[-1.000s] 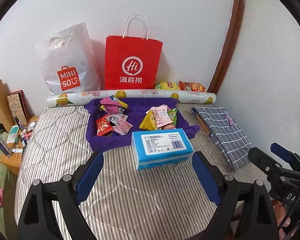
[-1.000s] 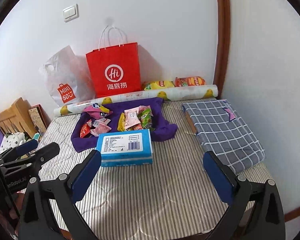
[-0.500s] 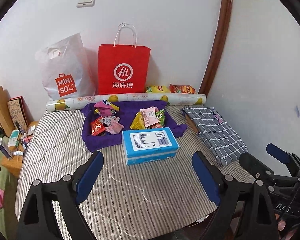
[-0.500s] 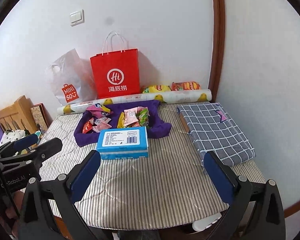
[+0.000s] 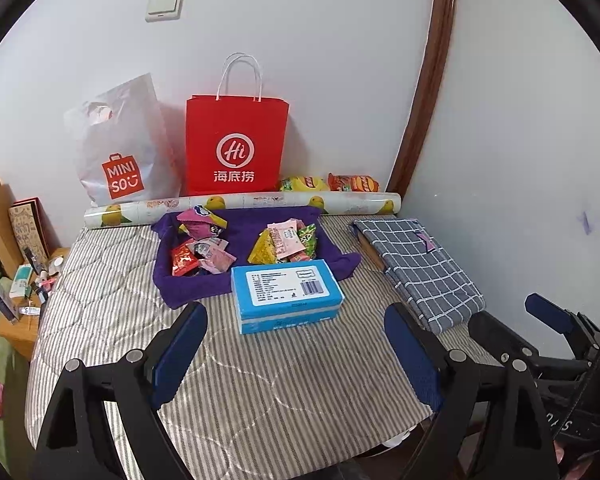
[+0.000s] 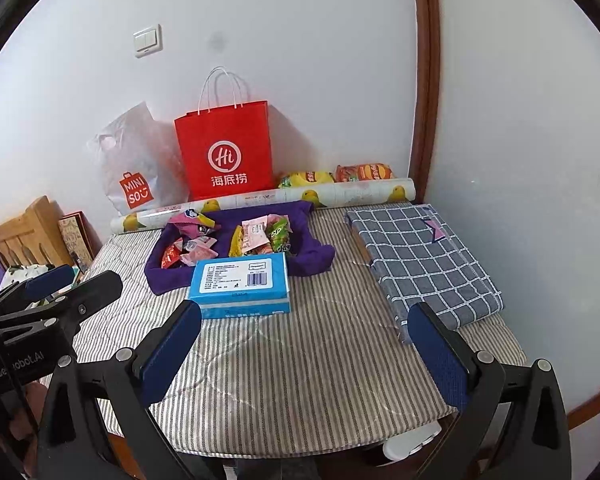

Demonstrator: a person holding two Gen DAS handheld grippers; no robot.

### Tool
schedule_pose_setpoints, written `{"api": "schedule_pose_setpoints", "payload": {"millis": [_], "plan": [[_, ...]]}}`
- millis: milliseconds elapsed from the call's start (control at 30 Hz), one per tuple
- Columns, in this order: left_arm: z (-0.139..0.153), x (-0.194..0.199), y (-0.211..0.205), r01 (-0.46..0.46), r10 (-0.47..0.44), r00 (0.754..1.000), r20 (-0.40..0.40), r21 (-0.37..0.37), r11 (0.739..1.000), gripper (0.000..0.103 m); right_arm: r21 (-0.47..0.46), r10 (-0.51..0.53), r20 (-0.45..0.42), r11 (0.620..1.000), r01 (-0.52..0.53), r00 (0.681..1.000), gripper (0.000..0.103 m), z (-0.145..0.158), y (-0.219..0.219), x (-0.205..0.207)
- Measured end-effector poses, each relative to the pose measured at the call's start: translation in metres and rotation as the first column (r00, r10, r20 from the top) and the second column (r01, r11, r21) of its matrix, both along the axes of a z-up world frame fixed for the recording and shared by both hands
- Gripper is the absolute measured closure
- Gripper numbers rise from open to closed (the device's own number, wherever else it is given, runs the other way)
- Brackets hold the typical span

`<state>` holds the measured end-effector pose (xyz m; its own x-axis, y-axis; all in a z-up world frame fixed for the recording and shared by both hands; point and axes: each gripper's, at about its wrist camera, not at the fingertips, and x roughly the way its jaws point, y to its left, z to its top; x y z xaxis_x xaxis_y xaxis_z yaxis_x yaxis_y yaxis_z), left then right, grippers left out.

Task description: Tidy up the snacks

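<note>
Right now both grippers hang back with nothing between their fingers: the left gripper [image 5: 296,344] spread wide, the right gripper [image 6: 304,344] just as wide. Ahead of them, the snacks [image 5: 204,240] sit in two loose heaps on a purple cloth [image 5: 188,288], just behind a blue box [image 5: 286,294] on the striped surface [image 5: 260,380]. Two more packets, possibly chips [image 5: 328,183], lie farther back by the wall. Sorted piles or a jumble awaiting sorting? It fits either.

white walls [image 5: 340,40], brown door trim [image 6: 426,80], wall switch [image 5: 164,6].
</note>
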<state>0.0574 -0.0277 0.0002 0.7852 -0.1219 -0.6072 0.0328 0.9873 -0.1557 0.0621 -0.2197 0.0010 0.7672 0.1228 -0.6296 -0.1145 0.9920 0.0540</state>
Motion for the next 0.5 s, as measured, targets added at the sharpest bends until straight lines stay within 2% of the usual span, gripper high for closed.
{"api": "schedule_pose_setpoints", "payload": {"millis": [500], "plan": [[0.002, -0.004, -0.008, 0.009, -0.009, 1.000, 0.002, 0.017, 1.000, 0.013, 0.019, -0.026, 0.017, 0.999, 0.025, 1.000, 0.001, 0.004, -0.016, -0.009]]}}
